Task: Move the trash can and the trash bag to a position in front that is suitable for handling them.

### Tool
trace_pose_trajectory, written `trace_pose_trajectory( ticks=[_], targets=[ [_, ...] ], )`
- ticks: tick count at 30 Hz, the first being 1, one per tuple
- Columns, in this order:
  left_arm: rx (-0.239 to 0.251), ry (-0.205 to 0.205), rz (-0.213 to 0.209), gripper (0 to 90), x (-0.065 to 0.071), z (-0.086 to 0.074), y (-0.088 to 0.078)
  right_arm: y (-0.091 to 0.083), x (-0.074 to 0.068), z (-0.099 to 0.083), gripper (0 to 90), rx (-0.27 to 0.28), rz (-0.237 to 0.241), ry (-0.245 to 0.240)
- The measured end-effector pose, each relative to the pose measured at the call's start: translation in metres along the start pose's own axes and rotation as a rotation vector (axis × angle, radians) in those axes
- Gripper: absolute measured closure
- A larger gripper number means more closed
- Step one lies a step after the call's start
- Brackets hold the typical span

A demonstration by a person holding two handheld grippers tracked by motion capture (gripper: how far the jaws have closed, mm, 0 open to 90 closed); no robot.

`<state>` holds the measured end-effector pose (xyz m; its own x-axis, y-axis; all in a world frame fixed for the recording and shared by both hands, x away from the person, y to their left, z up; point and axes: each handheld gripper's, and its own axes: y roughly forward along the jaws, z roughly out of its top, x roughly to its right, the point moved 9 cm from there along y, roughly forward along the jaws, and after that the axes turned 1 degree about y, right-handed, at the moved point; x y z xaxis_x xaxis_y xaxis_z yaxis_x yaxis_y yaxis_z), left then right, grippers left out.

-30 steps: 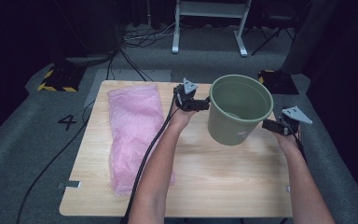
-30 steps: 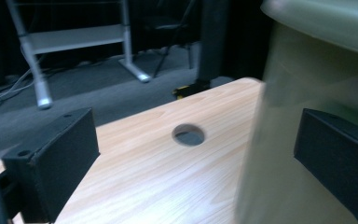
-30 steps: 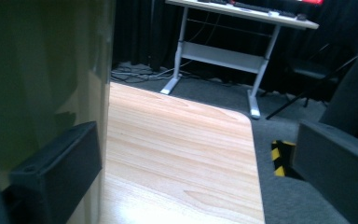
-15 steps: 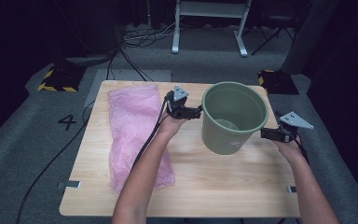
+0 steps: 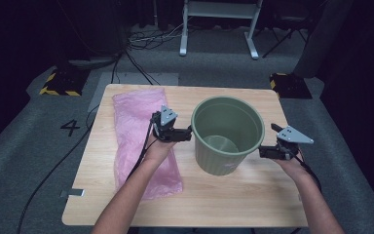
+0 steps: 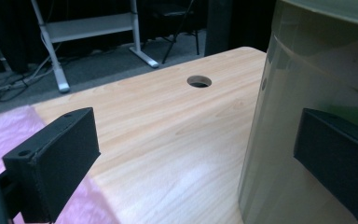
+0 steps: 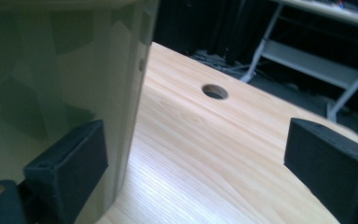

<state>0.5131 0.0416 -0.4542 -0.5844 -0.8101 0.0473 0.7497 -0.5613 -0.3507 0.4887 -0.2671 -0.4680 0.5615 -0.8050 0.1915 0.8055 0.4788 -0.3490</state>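
Green bucket (image 5: 228, 134) upright on tabletop (image 5: 233, 204). Left gripper (image 5: 187, 133) and right gripper (image 5: 264, 152) flank it, jaws released. High view adds pink bag (image 5: 141, 139).

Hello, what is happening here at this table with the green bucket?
A person holds a two-jaw gripper in each hand, one on each side of a green bucket standing upright on the wooden table. The left gripper and the right gripper are both open, each with one finger against the bucket's wall, neither closed on it. A pink plastic bag lies flat to the left, partly under the left hand.
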Motion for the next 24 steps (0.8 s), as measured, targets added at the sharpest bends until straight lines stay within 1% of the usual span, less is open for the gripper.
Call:
trace_pose_trajectory(
  ticks=[1,2,3,5,6,8,9,10,11,13,14,15,16,18,19,20,21,22,23,24],
  targets=[
    [0.004,0.012,0.001,0.0,-0.001,-0.001,-0.004,0.000,-0.007,0.003,5.1,0.001,0.009,-0.036],
    [0.003,0.023,0.003,0.0,-0.001,-0.002,-0.007,0.000,-0.007,0.003,5.1,0.001,0.009,-0.036],
    [0.002,0.023,-0.001,0.0,-0.001,-0.003,-0.012,0.000,-0.009,0.004,5.1,0.001,0.015,-0.040],
    [-0.001,0.028,-0.007,0.0,-0.001,-0.006,-0.020,-0.002,-0.019,0.006,5.2,0.000,0.035,-0.062],
    [-0.002,0.027,-0.004,0.0,-0.001,-0.007,-0.023,-0.002,-0.019,0.006,5.2,0.000,0.035,-0.062],
    [-0.004,0.014,-0.002,0.0,-0.001,-0.011,-0.031,-0.005,-0.029,0.007,5.3,-0.003,0.044,-0.077],
    [-0.003,0.002,-0.004,0.0,-0.002,-0.013,-0.035,-0.005,-0.034,0.008,5.4,-0.019,0.047,-0.075],
    [0.002,-0.002,0.003,0.0,-0.003,-0.015,-0.040,-0.006,-0.038,0.009,5.4,-0.013,0.051,-0.085],
    [-0.003,0.001,0.009,0.0,-0.004,-0.017,-0.044,-0.006,-0.038,0.009,5.4,-0.013,0.051,-0.085],
    [-0.008,0.007,0.021,0.0,-0.007,-0.023,-0.051,-0.006,-0.048,0.009,5.4,-0.029,0.056,-0.098],
    [-0.010,0.004,0.024,0.0,-0.008,-0.024,-0.052,-0.007,-0.055,0.010,5.4,-0.029,0.047,-0.129],
    [-0.015,-0.003,0.023,0.0,-0.008,-0.026,-0.054,-0.007,-0.055,0.010,5.4,-0.029,0.047,-0.129],
    [-0.017,-0.005,0.022,0.0,-0.009,-0.028,-0.056,-0.007,-0.060,0.011,5.4,-0.048,0.045,-0.132],
    [-0.018,-0.005,0.019,0.0,-0.010,-0.029,-0.057,-0.008,-0.063,0.011,4.9,-0.050,0.039,-0.137],
    [-0.020,-0.003,0.015,0.0,-0.010,-0.030,-0.058,-0.008,-0.063,0.011,4.9,-0.050,0.039,-0.137],
    [-0.017,-0.010,0.010,0.0,-0.009,-0.030,-0.058,-0.010,-0.063,0.011,2.0,-0.059,0.041,-0.107],
    [-0.015,-0.014,0.005,0.0,-0.009,-0.030,-0.059,-0.010,-0.063,0.011,2.0,-0.059,0.041,-0.107],
    [-0.011,-0.020,0.000,0.0,-0.008,-0.031,-0.059,-0.011,-0.062,0.010,1.9,-0.060,0.038,-0.086],
    [-0.012,-0.026,-0.003,0.0,-0.008,-0.031,-0.060,-0.015,-0.060,0.009,0.0,-0.077,0.022,-0.044],
    [-0.014,-0.027,-0.009,0.0,-0.007,-0.032,-0.061,-0.015,-0.060,0.009,0.0,-0.077,0.022,-0.044]
  ],
)
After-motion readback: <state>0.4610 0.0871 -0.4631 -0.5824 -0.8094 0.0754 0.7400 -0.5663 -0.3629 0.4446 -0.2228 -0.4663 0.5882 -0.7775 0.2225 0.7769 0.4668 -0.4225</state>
